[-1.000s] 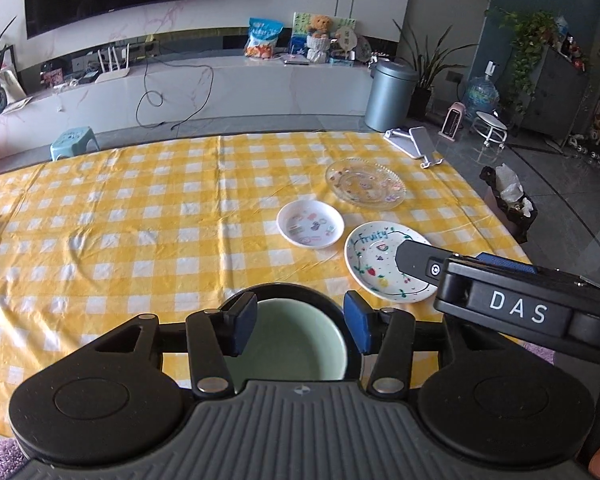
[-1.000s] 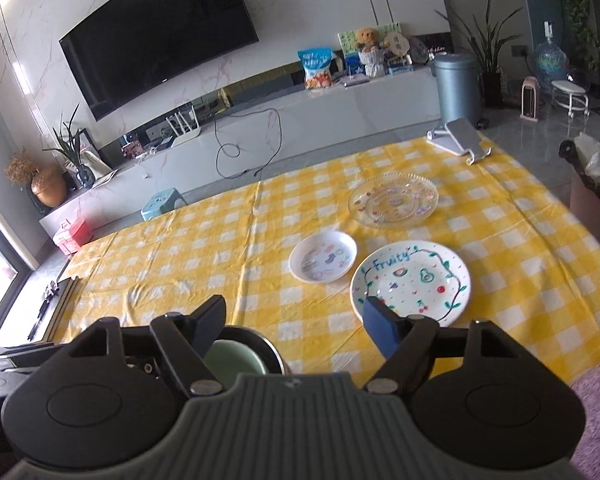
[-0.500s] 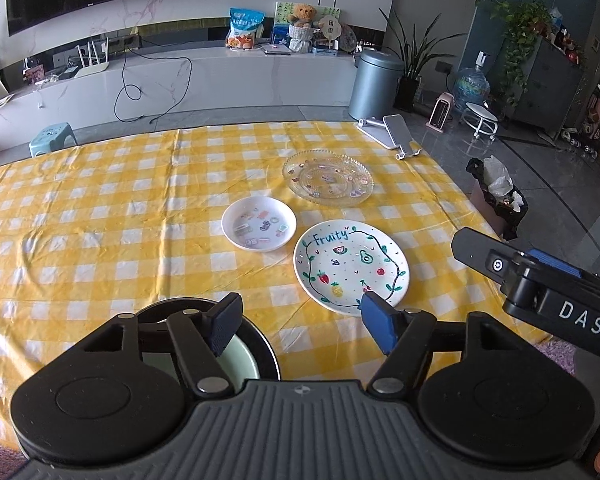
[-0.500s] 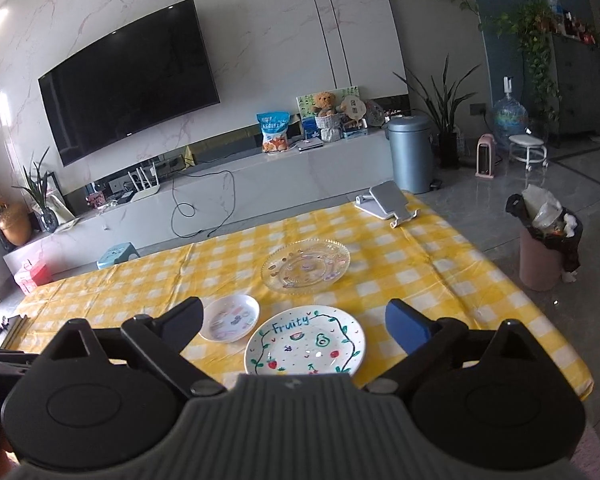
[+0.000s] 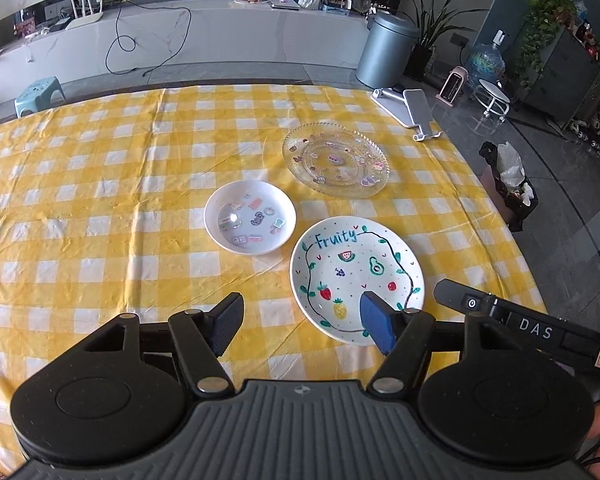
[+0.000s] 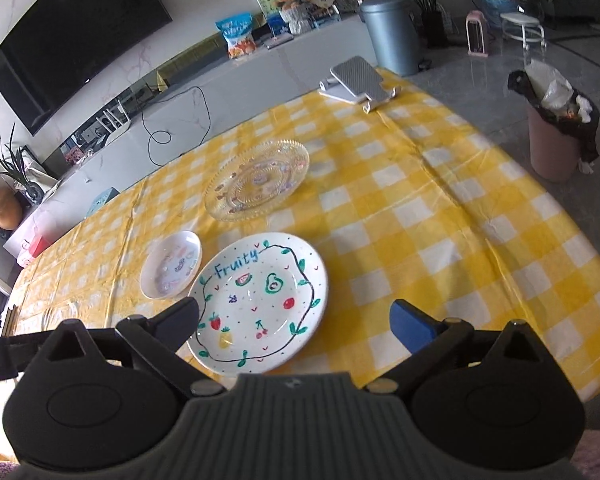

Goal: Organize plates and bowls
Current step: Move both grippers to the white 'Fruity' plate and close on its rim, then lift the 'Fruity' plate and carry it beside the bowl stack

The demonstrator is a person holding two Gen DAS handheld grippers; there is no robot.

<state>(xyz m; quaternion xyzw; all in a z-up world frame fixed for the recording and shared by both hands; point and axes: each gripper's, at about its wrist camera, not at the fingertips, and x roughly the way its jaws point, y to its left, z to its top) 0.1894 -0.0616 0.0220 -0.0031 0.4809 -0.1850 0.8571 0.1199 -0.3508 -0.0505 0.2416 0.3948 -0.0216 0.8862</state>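
- The table (image 5: 100, 184) with the yellow-and-white checked cloth fills most of both views, and everything I care about sits toward its right end.
- My right gripper (image 6: 296, 324) hangs low over the near edge with its jaws spread wide. They've just been opening, and the near part of the Fruity plate (image 6: 260, 300) lies on the cloth in the gap between them, with neither pad pressing on it.
- My left gripper (image 5: 300, 322) is also released. Its jaws have just been opening then easing back in a touch, with only cloth and the plate's near-left rim in the gap. Its right pad sits in front of the plate in that view.
- The clear glass plate (image 5: 336, 164) is the furthest dish, flat on the cloth beyond the Fruity plate and apart from it.
- The Fruity plate is nearest me, flat, with fruit drawings face up.
- The small white bowl (image 5: 250, 216) with stickers sits just left of the Fruity plate, rims close but apart.
- The phone stand (image 6: 358, 82) sits at the far right corner.
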